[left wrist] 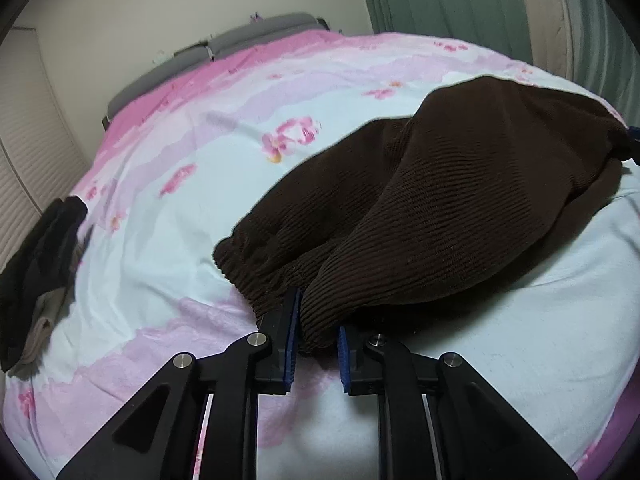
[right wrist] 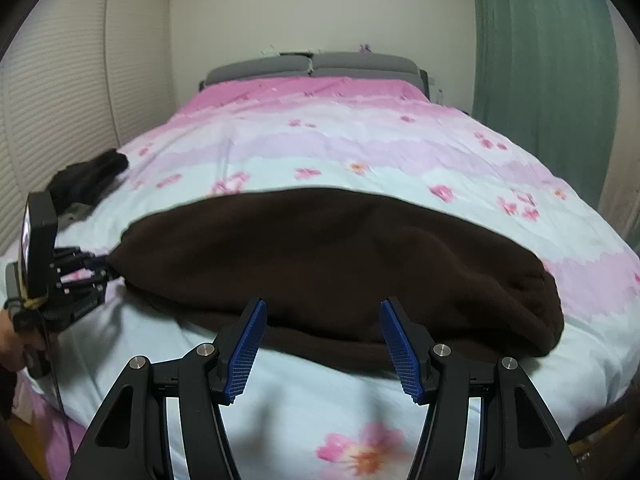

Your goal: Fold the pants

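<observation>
Left wrist view: the brown ribbed pants (left wrist: 440,184) are seen lying on the flowered bedspread (left wrist: 200,208), stretching away ahead and to the right of the left gripper (left wrist: 318,344). A bunched fold of the fabric, next to the gathered elastic band (left wrist: 248,272), is seen between the blue pads (left wrist: 292,340); the jaws are set narrow, but whether the cloth is actually pinched cannot be told, as a small gap is visible beside the right-hand pad. At the far right edge of this view the cloth appears to be drawn to a point beside something blue, though what holds it there cannot be made out.

From the right wrist view, the pants (right wrist: 340,264) are shown as a broad dark band lying across, just ahead of the right gripper (right wrist: 322,340). Its fingers are spread wide and nothing is held between them; the near edge of the cloth lies just beyond the fingertips. The left gripper (right wrist: 102,270) is seen far off to the left of these fingers, at the end of the garment.

The garment is judged to be already doubled, one layer over another, so a first fold seems done. A further fold across the length, and smoothing, are judged to remain. A dark clothing pile (left wrist: 40,248) lies well apart, left of the fingers.
</observation>
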`<state>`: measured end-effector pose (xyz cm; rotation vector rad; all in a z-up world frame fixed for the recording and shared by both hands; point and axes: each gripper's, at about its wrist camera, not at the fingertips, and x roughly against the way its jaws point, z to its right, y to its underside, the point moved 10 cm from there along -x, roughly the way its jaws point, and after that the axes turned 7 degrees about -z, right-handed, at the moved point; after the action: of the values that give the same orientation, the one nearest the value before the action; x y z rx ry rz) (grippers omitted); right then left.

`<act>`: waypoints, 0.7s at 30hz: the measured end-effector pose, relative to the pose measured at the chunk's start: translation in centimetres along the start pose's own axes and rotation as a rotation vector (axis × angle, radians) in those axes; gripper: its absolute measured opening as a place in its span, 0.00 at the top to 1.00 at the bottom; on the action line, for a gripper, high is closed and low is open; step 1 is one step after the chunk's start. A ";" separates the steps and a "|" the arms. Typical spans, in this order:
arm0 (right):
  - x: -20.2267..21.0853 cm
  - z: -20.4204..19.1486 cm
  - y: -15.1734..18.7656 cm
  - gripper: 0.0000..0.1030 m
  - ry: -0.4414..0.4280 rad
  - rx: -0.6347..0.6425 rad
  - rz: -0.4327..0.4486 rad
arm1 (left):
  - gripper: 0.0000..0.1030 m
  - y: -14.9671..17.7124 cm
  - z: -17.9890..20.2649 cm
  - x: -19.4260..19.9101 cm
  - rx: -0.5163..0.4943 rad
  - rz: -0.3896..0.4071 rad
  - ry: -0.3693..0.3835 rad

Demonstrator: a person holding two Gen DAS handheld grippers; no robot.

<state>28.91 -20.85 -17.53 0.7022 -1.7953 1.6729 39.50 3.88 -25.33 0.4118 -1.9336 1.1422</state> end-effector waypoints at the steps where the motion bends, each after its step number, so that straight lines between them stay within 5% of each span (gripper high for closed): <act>1: -0.3 0.6 0.3 0.42 0.009 -0.008 -0.008 | 0.83 0.0 0.0 0.2 0.006 0.001 -0.003; 6: -0.6 4.4 1.2 0.42 0.070 -0.066 -0.028 | 0.81 -0.1 0.0 1.6 0.031 0.004 -0.026; 8: -0.5 6.9 1.4 0.34 0.115 -0.097 -0.030 | 0.79 -0.4 0.3 2.2 0.019 0.014 -0.057; 10: -0.1 9.1 1.5 0.30 0.160 -0.120 -0.021 | 0.70 -1.0 0.9 2.8 0.011 0.034 -0.082; 12: 0.5 11.1 1.5 0.27 0.219 -0.134 -0.008 | 0.50 -1.4 1.5 3.1 0.010 0.042 -0.108; 16: 1.5 14.1 1.1 0.24 0.313 -0.133 0.018 | 0.46 -2.4 2.1 4.2 0.067 0.022 -0.195; 21: 2.3 16.4 0.6 0.24 0.289 -0.180 0.041 | 0.35 -2.1 3.5 7.3 0.170 0.036 -0.235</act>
<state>25.91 -37.16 -17.01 0.3290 -1.7325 1.5260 34.71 0.78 -19.26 0.6294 -2.0573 1.3372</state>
